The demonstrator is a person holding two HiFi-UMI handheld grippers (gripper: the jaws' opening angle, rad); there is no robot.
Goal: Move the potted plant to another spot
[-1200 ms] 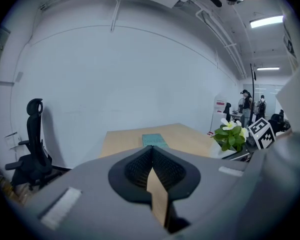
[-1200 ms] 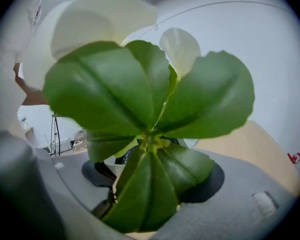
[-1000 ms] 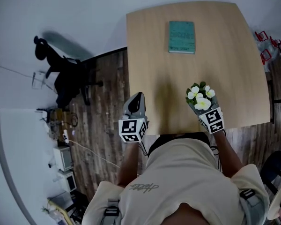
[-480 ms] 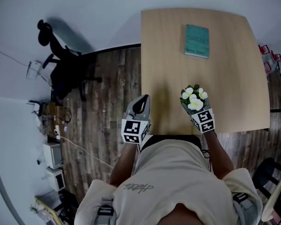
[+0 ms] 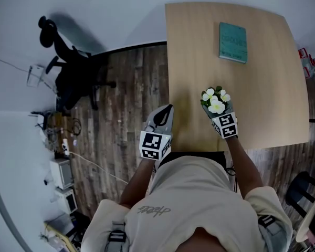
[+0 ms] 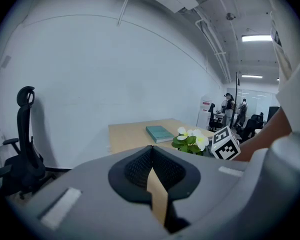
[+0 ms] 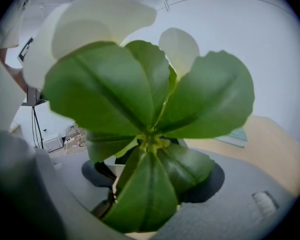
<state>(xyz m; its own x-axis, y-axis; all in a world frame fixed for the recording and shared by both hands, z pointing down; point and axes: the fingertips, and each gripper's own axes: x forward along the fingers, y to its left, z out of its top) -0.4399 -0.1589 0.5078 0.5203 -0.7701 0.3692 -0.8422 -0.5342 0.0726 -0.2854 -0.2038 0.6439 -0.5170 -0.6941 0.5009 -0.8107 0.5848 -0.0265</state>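
The potted plant (image 5: 215,101), white flowers over green leaves, hangs above the near part of the wooden table (image 5: 268,98). My right gripper (image 5: 215,111) is shut on its pot, marker cube toward me. In the right gripper view the plant's leaves (image 7: 150,129) fill the frame, and the right gripper (image 7: 145,186) shows only as grey fingers either side of the white pot. My left gripper (image 5: 167,111) is shut and holds nothing, at the table's near left corner. The left gripper view has the left gripper (image 6: 151,151) in front and the plant (image 6: 191,139) to the right.
A teal book (image 5: 233,42) lies at the table's far side, and shows as the book (image 6: 160,132) in the left gripper view. A black office chair (image 5: 68,77) stands on the wooden floor to the left, with boxes and cables (image 5: 63,172) nearer. Red items (image 5: 307,62) sit right of the table.
My right gripper has carried the plant leftward along the table's near side and a little lower. The left gripper has kept beside the table's left edge as both hands shifted.
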